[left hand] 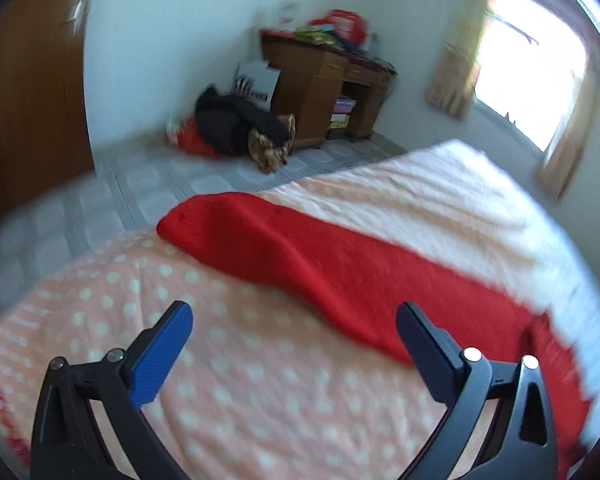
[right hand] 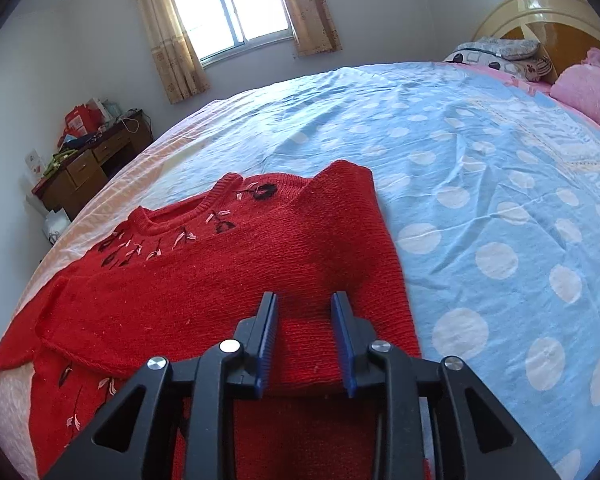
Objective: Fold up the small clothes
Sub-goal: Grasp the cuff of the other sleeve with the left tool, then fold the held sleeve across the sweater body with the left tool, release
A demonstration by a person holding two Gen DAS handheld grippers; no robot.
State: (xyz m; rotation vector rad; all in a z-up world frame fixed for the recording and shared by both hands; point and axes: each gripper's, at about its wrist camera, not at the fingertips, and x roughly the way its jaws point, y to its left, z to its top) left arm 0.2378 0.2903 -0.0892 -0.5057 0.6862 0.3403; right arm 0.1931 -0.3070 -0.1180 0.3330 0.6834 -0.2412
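On the near edge of the bed (right hand: 500, 168), right under the right gripper (right hand: 305, 300), lies the red sweater (right hand: 204, 280). The fingers (right hand: 270, 320) stand a little apart, and the folded-over right sleeve runs between them, but whether the pads press on the knit I cannot tell (they look just clear of it). The left gripper (left hand: 294, 316) hangs above the dotted pink cover with its fingers spread wide and nothing between them; the picture there is smeared.

From the right fingers the sweater stretches away and to the left: hem nearest, round collar (right hand: 188, 210) far, so its long axis runs near to far, slightly slanted left. Its right sleeve is already laid in over the body, giving a straight right edge against the blue dotted sheet. Its left sleeve (left hand: 260, 240) is unfolded and reaches toward the left edge of the bed, and it lies just ahead and to the right of the left fingers, so I judge the left hand is the one placed to bring it in next.

The sweater is a thick ribbed knit, bright red, with dark flowers and pale pink leaves stitched below the collar. It should fold softly and hold a crease poorly.
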